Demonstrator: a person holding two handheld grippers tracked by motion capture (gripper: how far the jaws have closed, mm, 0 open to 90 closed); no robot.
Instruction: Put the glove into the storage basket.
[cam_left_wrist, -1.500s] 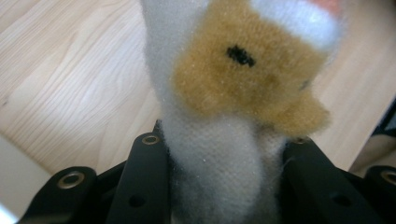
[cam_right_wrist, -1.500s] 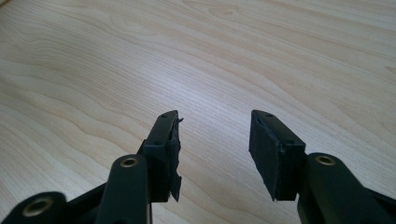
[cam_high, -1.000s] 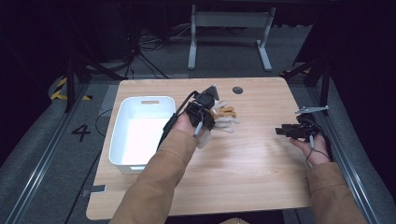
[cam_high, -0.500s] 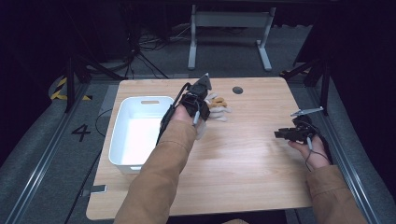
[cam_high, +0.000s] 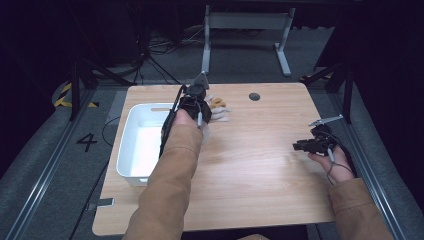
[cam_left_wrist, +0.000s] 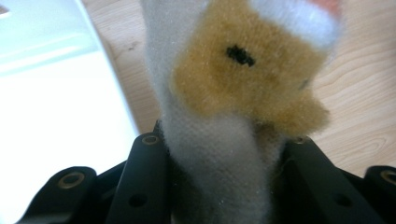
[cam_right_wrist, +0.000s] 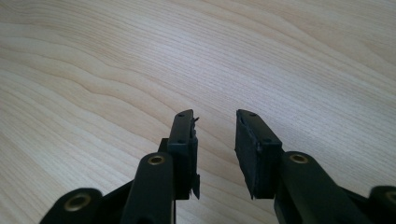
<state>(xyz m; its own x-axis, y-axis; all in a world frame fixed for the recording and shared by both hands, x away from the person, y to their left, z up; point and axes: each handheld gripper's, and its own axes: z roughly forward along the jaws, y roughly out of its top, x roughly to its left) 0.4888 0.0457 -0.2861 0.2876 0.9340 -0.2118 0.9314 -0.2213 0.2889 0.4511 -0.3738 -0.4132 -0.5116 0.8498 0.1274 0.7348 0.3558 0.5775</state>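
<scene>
The left gripper (cam_high: 200, 102) is clamping a grey-and-tan plush toy (cam_left_wrist: 233, 84), holding it above the wooden table (cam_high: 250, 170) just beside the white bin (cam_high: 140, 150); its own view is showing a stitched black eye up close. The right gripper (cam_right_wrist: 215, 140) is hovering empty near the table's right edge, jaws having just narrowed, a gap between them

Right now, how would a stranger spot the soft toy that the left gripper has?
Start at the white bin on the wooden table's left half. Just past its far right corner, the left gripper clamps a plush toy: grey fleece with a tan fuzzy patch, the one soft thing there.
</scene>
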